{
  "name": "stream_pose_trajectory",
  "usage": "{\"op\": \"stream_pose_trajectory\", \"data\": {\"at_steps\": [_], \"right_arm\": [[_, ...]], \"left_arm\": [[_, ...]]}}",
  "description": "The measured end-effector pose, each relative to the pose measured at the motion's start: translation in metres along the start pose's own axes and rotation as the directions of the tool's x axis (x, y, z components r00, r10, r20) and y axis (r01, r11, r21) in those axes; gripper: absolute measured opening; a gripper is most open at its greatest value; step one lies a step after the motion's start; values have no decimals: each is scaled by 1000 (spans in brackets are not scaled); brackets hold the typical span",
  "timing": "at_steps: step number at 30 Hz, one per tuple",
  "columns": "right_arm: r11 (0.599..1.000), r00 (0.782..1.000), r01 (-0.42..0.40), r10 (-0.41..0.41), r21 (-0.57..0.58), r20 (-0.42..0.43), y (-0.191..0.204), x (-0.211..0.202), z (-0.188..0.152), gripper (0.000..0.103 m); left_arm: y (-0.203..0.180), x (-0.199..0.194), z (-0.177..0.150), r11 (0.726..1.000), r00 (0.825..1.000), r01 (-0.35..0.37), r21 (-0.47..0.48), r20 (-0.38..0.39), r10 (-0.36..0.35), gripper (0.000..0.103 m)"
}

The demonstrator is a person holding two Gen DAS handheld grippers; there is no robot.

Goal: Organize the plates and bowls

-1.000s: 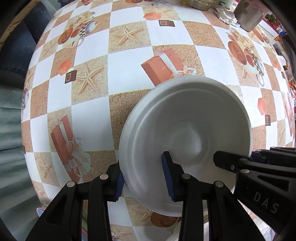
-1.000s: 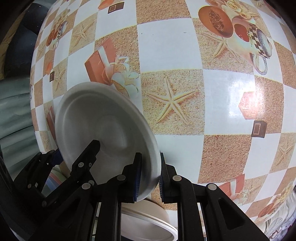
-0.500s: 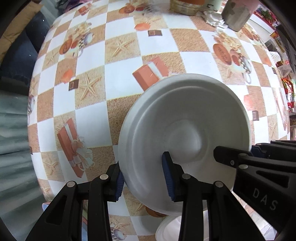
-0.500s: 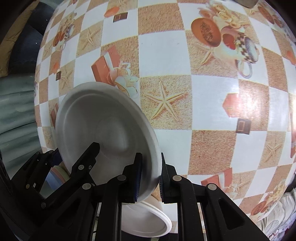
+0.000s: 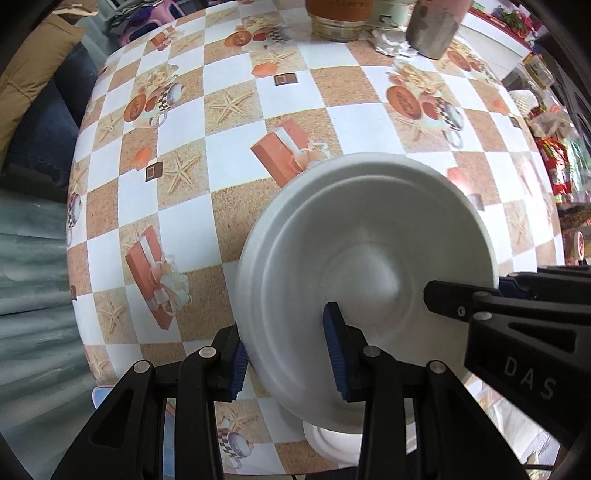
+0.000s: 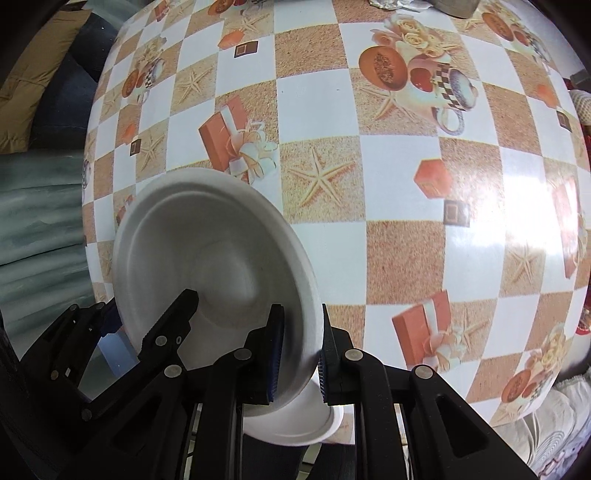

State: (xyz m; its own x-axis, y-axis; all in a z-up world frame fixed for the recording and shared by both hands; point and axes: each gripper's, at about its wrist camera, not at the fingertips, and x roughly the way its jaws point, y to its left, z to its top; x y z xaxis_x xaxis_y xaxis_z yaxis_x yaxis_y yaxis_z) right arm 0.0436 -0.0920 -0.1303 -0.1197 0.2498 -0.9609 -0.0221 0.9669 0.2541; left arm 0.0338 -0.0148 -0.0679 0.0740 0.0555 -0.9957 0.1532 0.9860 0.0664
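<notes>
Both grippers hold one white bowl-like plate point(image 5: 365, 236) above the checkered table. My left gripper point(image 5: 286, 360) is shut on its near left rim, one blue pad inside the plate and one outside. My right gripper point(image 6: 299, 350) is shut on the opposite rim of the same plate point(image 6: 207, 243); it shows in the left wrist view as the black arm marked DAS point(image 5: 517, 332). A second white plate point(image 5: 332, 439) lies on the table under the held one, near the front edge, and shows in the right wrist view point(image 6: 295, 421).
The table point(image 5: 236, 85) has a tan and white checkered cloth. A jar point(image 5: 340, 18), a metal cup point(image 5: 432, 26) and crumpled foil point(image 5: 388, 40) stand at the far edge. Packets crowd the right side point(image 5: 554, 166). A sofa point(image 5: 44, 110) lies past the left edge.
Both grippers have risen and pulled back with the plate, so more of the table and its far items show. The second plate beneath has come into view.
</notes>
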Motion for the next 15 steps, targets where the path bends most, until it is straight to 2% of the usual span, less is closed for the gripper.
{"op": "stream_pose_trajectory", "data": {"at_steps": [7,15], "right_arm": [[1000,1000,18,-18,-10,13,7,-5,-24,20],[1000,1000,23,-23,9,3,8,1,-54,21]], "left_arm": [[-5,-12,-16,999,1000,2,32,19,-2,43],[-12,-11,-41,992,1000,4,126,16,-6,44]]}}
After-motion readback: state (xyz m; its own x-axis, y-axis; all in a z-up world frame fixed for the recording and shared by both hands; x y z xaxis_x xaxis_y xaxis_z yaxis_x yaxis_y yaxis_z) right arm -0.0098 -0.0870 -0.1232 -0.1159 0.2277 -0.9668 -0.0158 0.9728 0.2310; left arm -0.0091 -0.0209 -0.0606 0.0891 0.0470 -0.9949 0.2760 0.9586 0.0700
